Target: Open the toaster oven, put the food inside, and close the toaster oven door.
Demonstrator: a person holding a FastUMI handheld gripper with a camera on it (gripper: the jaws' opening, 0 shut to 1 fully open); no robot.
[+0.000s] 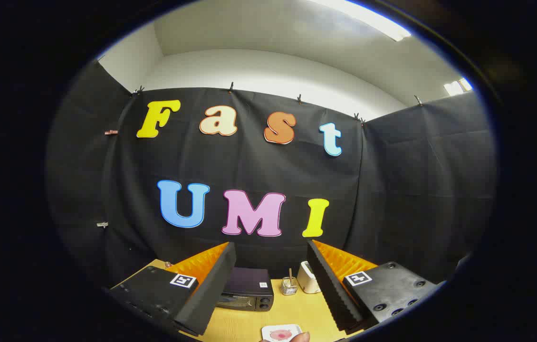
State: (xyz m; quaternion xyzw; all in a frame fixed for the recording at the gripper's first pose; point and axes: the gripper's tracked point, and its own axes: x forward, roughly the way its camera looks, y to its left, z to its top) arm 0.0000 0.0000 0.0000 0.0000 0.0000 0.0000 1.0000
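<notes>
1. The task had not begun in earnest: the gripper (271,289) hung high above the wooden table (297,308), its two fingers spread wide apart with nothing between them, released and empty.
2. The toaster oven (247,289) sat well beyond the fingers, at the back of the table against the booth's cloth wall, partly hidden behind the left finger. It looked like a small dark box with a row of knobs on its right side; its door looked closed, though it was too small in the view to be sure.
3. Nearer the camera, between and below the fingers, lay a pale card or plate (282,332) with a pinkish round item on it, probably the food; a fingertip (299,337) rested at its edge.
4. To the oven's right stood a small glass jar (289,286) with a stick in it, and just beside that a white boxy item (307,278).
5. My read: the step in hand was the approach to opening. The next move called for lowering the gripper and running it forward to the top edge of the door, then catching the handle and pulling it down.
</notes>
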